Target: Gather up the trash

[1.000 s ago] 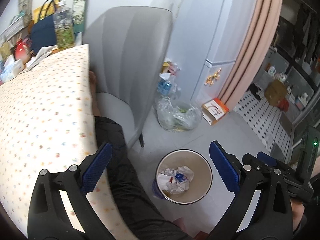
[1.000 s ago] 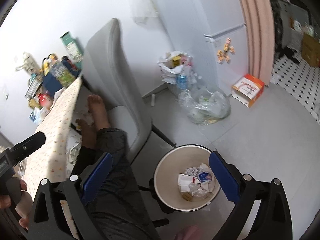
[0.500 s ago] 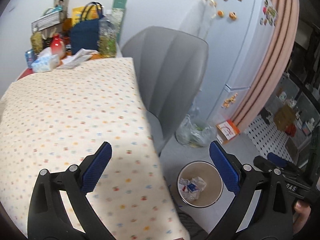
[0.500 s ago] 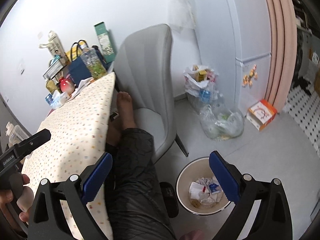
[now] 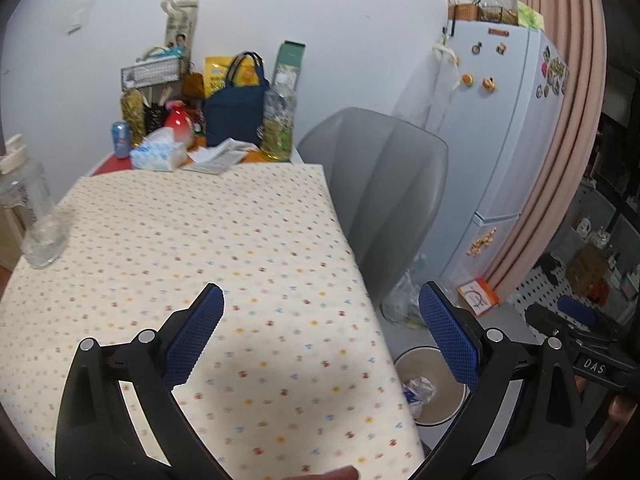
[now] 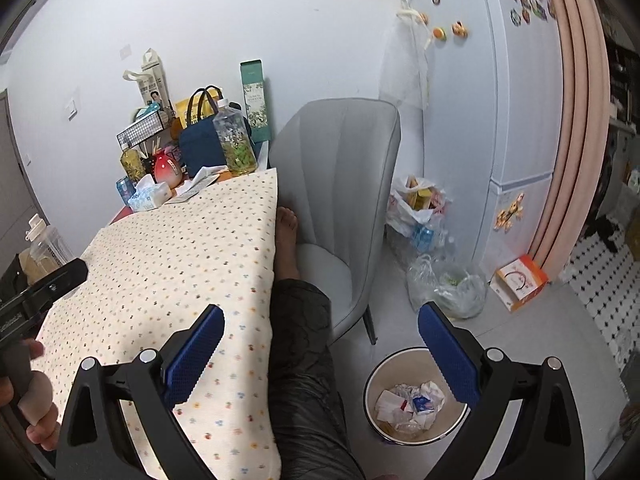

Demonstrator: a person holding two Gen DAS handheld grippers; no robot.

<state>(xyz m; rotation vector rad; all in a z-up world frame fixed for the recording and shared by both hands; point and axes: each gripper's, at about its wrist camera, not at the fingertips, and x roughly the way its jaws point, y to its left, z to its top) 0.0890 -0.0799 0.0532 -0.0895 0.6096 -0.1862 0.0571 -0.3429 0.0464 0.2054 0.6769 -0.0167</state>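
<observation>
Left wrist view: the left hand-held gripper is spread wide with nothing between its pads, above the dotted table. The trash bin stands on the floor past the table's right edge.

Right wrist view: the right hand-held gripper is likewise spread and empty. The trash bin, containing crumpled paper, stands beside the grey chair.

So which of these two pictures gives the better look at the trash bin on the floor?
The right wrist view. There the bin shows nearly its whole round rim, with crumpled paper inside, only clipped by one blue jaw. In the left wrist view the bin is half hidden behind the table edge and a jaw.
</observation>
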